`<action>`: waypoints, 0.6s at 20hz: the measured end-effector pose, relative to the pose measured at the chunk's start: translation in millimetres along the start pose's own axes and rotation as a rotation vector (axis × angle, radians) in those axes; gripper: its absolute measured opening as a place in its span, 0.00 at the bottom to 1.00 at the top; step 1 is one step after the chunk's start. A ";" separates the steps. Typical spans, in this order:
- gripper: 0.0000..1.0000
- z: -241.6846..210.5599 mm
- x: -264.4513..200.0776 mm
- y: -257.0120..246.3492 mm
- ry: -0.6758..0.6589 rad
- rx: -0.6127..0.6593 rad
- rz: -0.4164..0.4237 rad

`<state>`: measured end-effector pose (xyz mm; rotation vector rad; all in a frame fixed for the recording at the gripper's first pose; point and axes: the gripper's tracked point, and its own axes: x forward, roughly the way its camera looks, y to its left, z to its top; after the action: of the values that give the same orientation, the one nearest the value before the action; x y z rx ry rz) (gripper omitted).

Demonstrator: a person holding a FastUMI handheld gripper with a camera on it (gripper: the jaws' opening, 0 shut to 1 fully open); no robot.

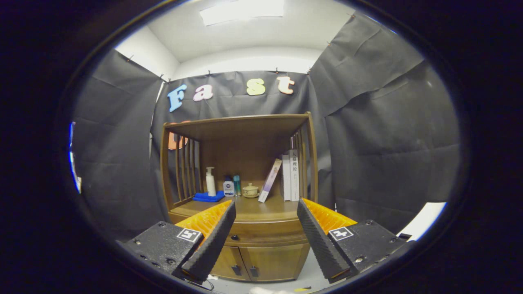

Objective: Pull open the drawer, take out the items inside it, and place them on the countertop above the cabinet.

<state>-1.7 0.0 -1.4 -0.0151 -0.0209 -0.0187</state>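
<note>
A: While the gripper (pixel 265 216) hangs in the air with its fingers spread wide and nothing held, where is the drawer (pixel 267 236)?

B: It is shut, ahead of the fingers and a bit lower, seen in the gap between them. Its small dark knob (pixel 234 237) sits close by the left finger.

A: And the worktop (pixel 261 206)?

B: Just above the drawer, beyond the fingertips. A pump bottle (pixel 210 181), a blue cloth (pixel 208 197), a little pot (pixel 250 190) and some books (pixel 289 174) stand at the back.

A: What could go wrong?

B: I think the knob is tiny, so the fingers may slip off it. If the gripper goes too high, it could bump the worktop edge.
</note>
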 end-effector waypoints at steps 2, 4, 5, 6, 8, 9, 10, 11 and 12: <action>0.98 -3.9 1.7 -0.2 0.006 0.003 -0.003; 0.98 -8.6 6.7 2.1 0.019 0.010 0.002; 0.98 -12.4 10.0 3.8 0.022 0.015 0.008; 0.98 -18.4 14.0 4.8 0.024 0.020 0.012; 0.98 -35.2 24.8 10.6 0.036 0.028 0.020; 0.98 -43.7 32.1 16.8 0.043 0.031 0.027; 0.98 -55.1 40.6 22.8 0.056 0.032 0.029; 0.98 -67.6 49.0 27.4 0.071 0.030 0.030; 0.98 -79.2 56.0 32.3 0.084 0.030 0.030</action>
<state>56.5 30.0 -79.9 0.0154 0.0632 0.0112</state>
